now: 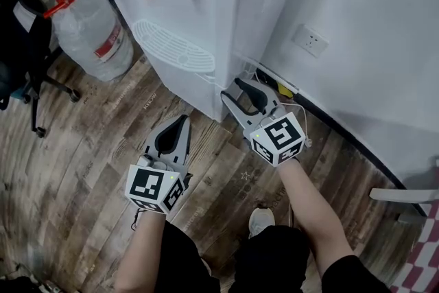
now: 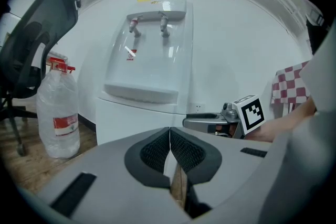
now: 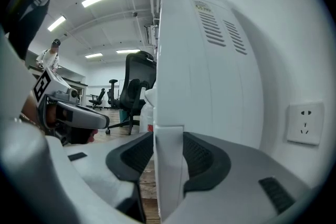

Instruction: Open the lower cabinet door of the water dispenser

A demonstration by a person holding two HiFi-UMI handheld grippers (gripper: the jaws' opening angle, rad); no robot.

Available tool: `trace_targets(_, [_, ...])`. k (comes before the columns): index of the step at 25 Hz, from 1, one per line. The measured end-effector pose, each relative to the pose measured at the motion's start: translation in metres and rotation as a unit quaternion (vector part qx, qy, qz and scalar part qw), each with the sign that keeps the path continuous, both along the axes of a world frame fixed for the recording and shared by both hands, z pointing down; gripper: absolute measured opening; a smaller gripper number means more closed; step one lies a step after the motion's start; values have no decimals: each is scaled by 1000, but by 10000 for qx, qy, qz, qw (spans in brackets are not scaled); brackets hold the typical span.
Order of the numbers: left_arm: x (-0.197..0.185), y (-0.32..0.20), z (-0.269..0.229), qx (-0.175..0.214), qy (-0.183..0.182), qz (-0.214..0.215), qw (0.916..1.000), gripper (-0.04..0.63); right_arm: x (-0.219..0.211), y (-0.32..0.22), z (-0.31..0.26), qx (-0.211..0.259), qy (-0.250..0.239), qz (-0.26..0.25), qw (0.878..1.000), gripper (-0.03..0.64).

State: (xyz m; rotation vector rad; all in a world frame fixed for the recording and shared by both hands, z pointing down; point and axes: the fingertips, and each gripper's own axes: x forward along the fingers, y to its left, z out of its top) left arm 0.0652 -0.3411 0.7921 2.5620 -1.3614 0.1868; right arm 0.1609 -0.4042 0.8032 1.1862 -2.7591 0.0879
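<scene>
Head view put the right gripper [image 1: 235,88] low at the water dispenser's [image 1: 206,3] bottom corner. Only its own view showed more: the lower cabinet door [image 3: 169,165] stood edge-on between spread jaws, pads not clamped. The left gripper [image 1: 182,121] hung over the wood floor [image 1: 82,147]. Its own view showed jaws clenched together on nothing.

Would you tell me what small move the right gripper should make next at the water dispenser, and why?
Probably close the right gripper on the door edge. Its jaws stand apart with that white edge between the pads, seemingly not pressed, so a grip should come before any pull. The left gripper is shut and empty.
</scene>
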Motion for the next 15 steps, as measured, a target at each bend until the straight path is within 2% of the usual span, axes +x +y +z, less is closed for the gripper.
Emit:
trace_targets(3, [-3,1,-3,36,-7,-34,10000,14,-4,1,0,37,-22,156,9999,193])
trace_targets(7, [-3,3,-5,94,-20,-32,9999,15,0,-4,0,37,-165,523,9985,173])
trace_targets(15, [-2,5,-9,126,17,-41,9999,14,1,-2,2,-50,-185,586,9981,169])
